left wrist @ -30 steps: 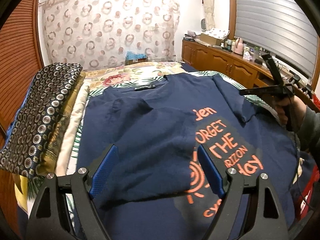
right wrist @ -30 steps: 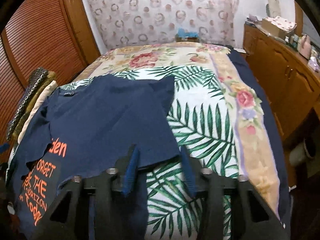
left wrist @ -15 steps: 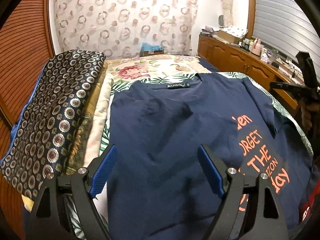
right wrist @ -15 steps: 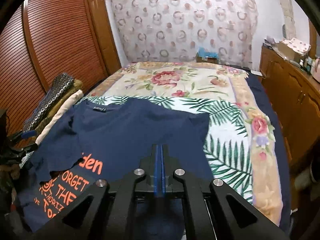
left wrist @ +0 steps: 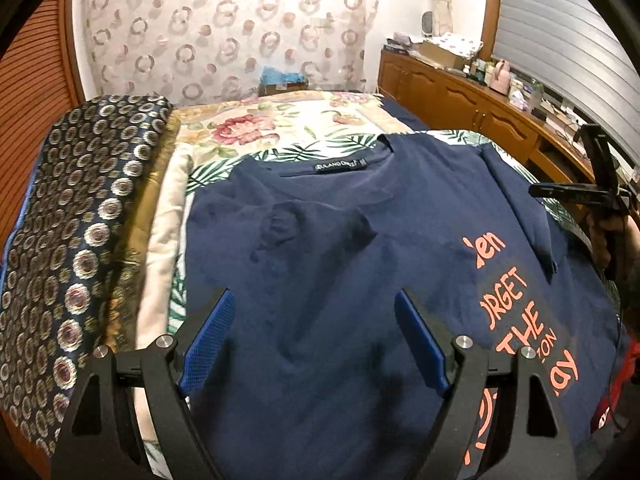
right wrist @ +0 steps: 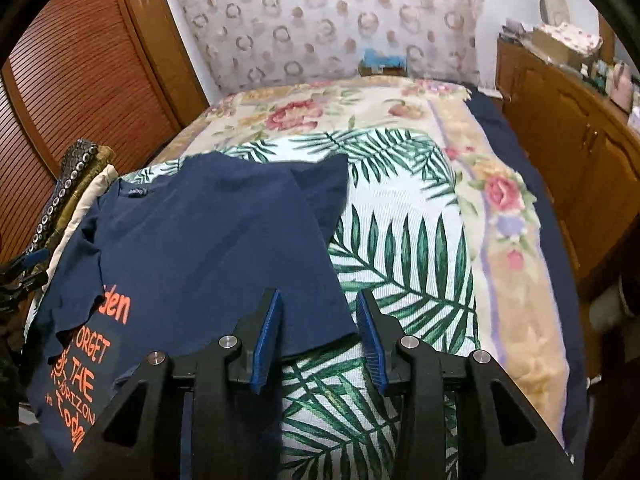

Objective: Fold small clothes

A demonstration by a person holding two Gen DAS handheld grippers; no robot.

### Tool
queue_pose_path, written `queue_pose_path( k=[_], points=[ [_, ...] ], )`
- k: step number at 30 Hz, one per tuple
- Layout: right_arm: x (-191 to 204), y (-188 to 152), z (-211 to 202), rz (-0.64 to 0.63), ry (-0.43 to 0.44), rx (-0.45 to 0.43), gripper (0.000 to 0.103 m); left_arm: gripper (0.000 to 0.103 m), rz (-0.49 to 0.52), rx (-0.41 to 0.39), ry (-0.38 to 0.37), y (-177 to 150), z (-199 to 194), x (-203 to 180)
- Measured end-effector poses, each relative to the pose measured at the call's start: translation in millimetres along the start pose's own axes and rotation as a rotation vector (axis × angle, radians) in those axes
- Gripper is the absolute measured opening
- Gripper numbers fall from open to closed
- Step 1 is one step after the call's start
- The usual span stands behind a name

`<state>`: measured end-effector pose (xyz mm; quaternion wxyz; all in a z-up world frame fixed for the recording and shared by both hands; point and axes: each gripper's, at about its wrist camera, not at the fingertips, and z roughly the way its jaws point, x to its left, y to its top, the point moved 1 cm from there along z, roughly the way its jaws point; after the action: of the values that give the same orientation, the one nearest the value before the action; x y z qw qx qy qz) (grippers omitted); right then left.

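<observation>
While the navy shirt lies on the bed, both grippers hover.
Left gripper gapes wide, empty; right gripper is opening above the shirt's edge.

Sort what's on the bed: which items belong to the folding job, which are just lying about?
Job:
navy T-shirt
left hand-held gripper, open
right hand-held gripper, opening, empty

Lying about:
stack of folded blankets
floral bedspread
blue box

A home bedroom: a bed with a floral spread, a patterned curtain, wooden louvred doors and a cluttered sideboard.
</observation>
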<state>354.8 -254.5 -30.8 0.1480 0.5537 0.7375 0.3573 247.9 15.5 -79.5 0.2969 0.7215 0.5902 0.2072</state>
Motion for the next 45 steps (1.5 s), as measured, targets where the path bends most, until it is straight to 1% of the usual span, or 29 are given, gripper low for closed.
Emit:
queue_pose_path(
  k=[2, 3, 4, 7, 10, 15, 17, 21, 22, 24, 25, 26, 27, 28, 29, 30, 31, 32, 33, 35, 39, 42, 45],
  points=[
    [-6, 6, 4, 0.012, 0.02, 0.007, 0.017, 0.083, 0.001, 0.008, -0.002, 2, 4, -1],
    [-7, 8, 5, 0.018, 0.031, 0.014, 0.012, 0.083, 0.0, 0.01, -0.003, 3, 5, -1],
    [-8, 7, 3, 0.016, 0.029, 0.012, 0.005, 0.083, -0.001, 0.011, -0.003, 3, 6, -1],
    [-2, 10, -6, -0.007, 0.039, -0.002, 0.003, 0.083, -0.005, 0.012, -0.003, 6, 8, 0],
    [13, 18, -18, -0.042, 0.073, -0.033, 0.002, 0.083, -0.009, 0.007, 0.007, 9, 8, 4],
    [46, 36, -27, -0.113, 0.165, -0.068, 0.002, 0.083, -0.029, -0.003, 0.034, 14, 7, 16],
    [61, 44, -23, -0.141, 0.208, -0.07, 0.002, 0.083, -0.04, -0.008, 0.05, 17, 6, 22],
    [93, 57, -4, -0.188, 0.303, -0.047, 0.002, 0.083, -0.048, -0.02, 0.08, 22, 5, 32],
    [100, 61, 2, -0.201, 0.313, -0.041, 0.002, 0.083, -0.047, -0.022, 0.09, 24, 6, 34],
    [111, 63, 14, -0.239, 0.29, -0.021, 0.003, 0.083, -0.046, -0.024, 0.106, 30, 9, 39],
    [116, 63, 22, -0.257, 0.277, -0.005, 0.008, 0.083, -0.047, -0.023, 0.112, 32, 10, 40],
    [118, 63, 28, -0.265, 0.26, 0.007, 0.021, 0.083, -0.048, -0.024, 0.117, 35, 12, 42],
    [118, 63, 33, -0.263, 0.243, 0.013, 0.03, 0.083, -0.049, -0.024, 0.118, 37, 14, 44],
    [115, 64, 35, -0.256, 0.228, 0.015, 0.044, 0.083, -0.05, -0.021, 0.117, 40, 16, 46],
    [113, 66, 34, -0.245, 0.215, 0.007, 0.051, 0.079, -0.049, -0.019, 0.113, 43, 19, 48],
    [108, 66, 33, -0.235, 0.201, -0.007, 0.053, 0.074, -0.047, -0.013, 0.111, 44, 21, 50],
    [104, 67, 31, -0.227, 0.193, -0.016, 0.057, 0.074, -0.045, -0.008, 0.112, 46, 23, 50],
    [96, 66, 29, -0.213, 0.175, -0.024, 0.059, 0.072, -0.043, -0.003, 0.114, 47, 26, 51],
    [91, 65, 28, -0.204, 0.151, -0.032, 0.059, 0.065, -0.041, 0.004, 0.114, 49, 30, 53],
    [84, 60, 27, -0.19, 0.109, -0.039, 0.059, 0.062, -0.04, 0.02, 0.122, 53, 36, 55],
    [66, 48, 29, -0.137, 0.014, -0.021, 0.059, 0.062, -0.039, 0.054, 0.141, 59, 49, 59],
    [61, 46, 33, -0.12, -0.057, -0.015, 0.059, 0.062, -0.027, 0.077, 0.132, 62, 58, 57],
    [59, 47, 40, -0.084, -0.06, -0.009, 0.059, 0.062, -0.019, 0.094, 0.109, 63, 63, 52]
  ],
)
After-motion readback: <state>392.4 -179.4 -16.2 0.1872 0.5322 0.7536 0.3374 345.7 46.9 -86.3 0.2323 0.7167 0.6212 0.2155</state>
